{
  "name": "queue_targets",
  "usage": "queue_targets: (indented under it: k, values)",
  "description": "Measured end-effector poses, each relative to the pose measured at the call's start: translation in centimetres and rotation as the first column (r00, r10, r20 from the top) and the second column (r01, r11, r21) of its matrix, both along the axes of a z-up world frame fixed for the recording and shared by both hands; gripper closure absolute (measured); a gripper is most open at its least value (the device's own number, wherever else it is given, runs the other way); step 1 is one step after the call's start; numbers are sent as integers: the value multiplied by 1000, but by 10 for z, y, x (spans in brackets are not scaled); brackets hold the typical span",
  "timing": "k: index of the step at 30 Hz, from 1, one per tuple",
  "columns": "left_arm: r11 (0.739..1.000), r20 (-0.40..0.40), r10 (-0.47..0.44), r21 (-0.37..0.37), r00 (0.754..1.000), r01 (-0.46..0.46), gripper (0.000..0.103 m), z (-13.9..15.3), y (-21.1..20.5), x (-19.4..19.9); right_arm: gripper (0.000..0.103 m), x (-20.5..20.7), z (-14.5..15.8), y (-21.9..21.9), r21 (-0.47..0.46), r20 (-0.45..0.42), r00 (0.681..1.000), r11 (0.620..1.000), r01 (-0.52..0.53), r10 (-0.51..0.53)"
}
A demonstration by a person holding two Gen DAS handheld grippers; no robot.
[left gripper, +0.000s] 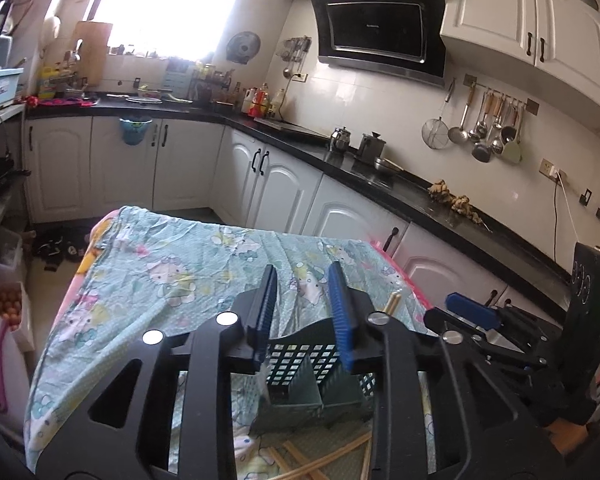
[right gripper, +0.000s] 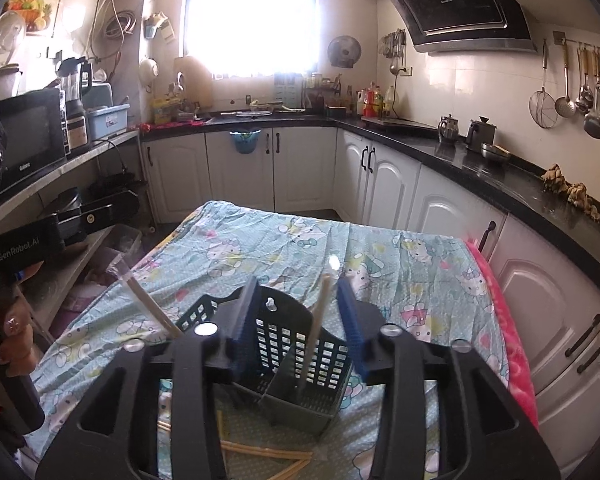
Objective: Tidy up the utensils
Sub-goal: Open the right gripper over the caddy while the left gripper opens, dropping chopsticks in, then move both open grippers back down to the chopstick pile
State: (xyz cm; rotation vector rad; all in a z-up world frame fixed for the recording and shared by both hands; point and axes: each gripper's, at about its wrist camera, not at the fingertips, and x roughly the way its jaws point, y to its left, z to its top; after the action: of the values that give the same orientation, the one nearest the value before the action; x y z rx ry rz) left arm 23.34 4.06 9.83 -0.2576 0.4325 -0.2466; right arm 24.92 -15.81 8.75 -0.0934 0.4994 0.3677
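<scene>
The dark utensil basket (right gripper: 300,364) stands on the cloth-covered tabletop (right gripper: 260,248), just beneath the right claw (right gripper: 296,328) — spread, a wrapped chopstick pair (right gripper: 316,328) upright between its fingers. The left claw (left gripper: 304,316) is spread too, above the basket — loose chopsticks (left gripper: 320,460) lie beside it.

You face a bright window (right gripper: 252,20) that washes out the far wall; white cabinets (right gripper: 240,168) under a black counter (right gripper: 480,168) run along the back and right; a black hood (left gripper: 380,28) hangs on white tile (left gripper: 380,108); ladles (left gripper: 484,128) hang from a rail; a microwave (right gripper: 28,136) sits on the left shelf.
</scene>
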Motion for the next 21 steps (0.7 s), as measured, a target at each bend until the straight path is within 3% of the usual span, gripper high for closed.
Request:
queue_targets:
  k: [3,7,12,16,21]
  values:
    - [1000,16,6,-29,1000,-5,61,3,8,-10,49,-7,3,-2,7,13,1000,1000,1,-1]
    - [999,27,20,-51,999,-19,51,6,16,-24,40,-17,9,-3,15,33,999,1000,-1,0]
    - [996,38,47,-72,998,-44,21,11,26,-40,33,-34,15,-3,15,63,998,1000,-12,11]
    - [994,38,70,-83,997,-67,12,13,33,-52,26,-45,20,-2,18,77,997,1000,-23,21]
    - [994,15,72,-87,997,-70,11,5,37,-69,23,-62,21,0,28,82,996,999,-43,40]
